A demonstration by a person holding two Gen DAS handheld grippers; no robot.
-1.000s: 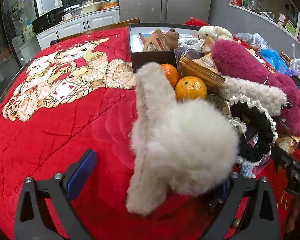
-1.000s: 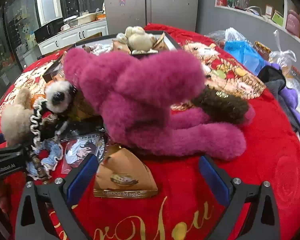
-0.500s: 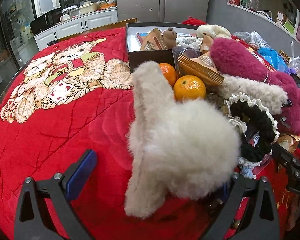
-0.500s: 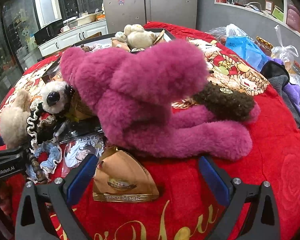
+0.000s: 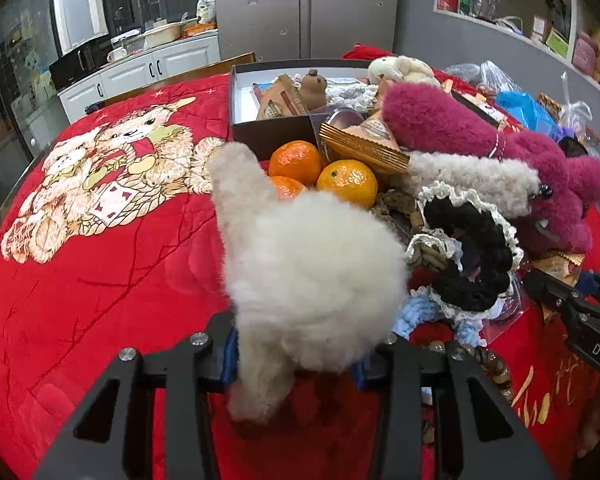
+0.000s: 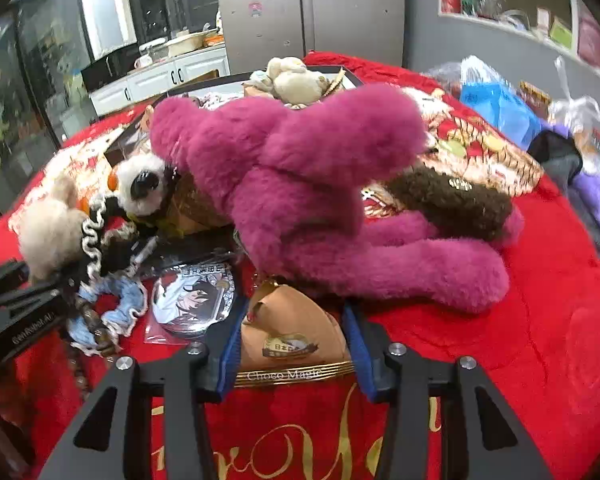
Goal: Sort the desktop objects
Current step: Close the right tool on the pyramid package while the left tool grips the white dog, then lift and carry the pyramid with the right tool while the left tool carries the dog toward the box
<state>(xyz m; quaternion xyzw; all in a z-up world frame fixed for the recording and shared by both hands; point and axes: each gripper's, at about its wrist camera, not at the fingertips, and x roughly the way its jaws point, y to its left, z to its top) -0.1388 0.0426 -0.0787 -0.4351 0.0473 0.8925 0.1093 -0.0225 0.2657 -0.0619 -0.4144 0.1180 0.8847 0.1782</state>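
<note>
The left gripper (image 5: 294, 356) has its blue pads (image 5: 229, 354) pressed in against the near end of a cream plush (image 5: 308, 276) — the fingers are closed on it. The plush fills the middle of the left wrist view, one long ear or limb reaching up and away toward three oranges (image 5: 347, 182) just behind it. Beyond the oranges stands an open dark box (image 5: 274, 134) with a snack packet and a small brown figure inside. To the right of the plush lies a black scrunchie (image 5: 474, 256) with a pale lace edge, touching a blue scrunchie (image 5: 414, 314) and a string of brown beads (image 5: 488, 360). A gold wrapper (image 5: 364, 146) leans between the oranges and a magenta plush (image 5: 500, 148), which lies far right.

The right gripper (image 6: 292, 350) grips a brown triangular packet (image 6: 290, 330) marked "Choco Magic", its blue pads (image 6: 232, 344) touching both sides. Just past the packet lies the magenta plush (image 6: 300, 184), spread across the middle of the view, a dark brown part (image 6: 452, 200) resting on its right leg. Left of the packet sits a round badge (image 6: 194, 298) with a drawn face, then the blue scrunchie (image 6: 116, 312) and, far left, the cream plush (image 6: 48, 224) with the left gripper's body beside it.

Everything rests on a red blanket (image 5: 100, 280) printed with bears; a blue bag (image 6: 500, 110) lies far right.
</note>
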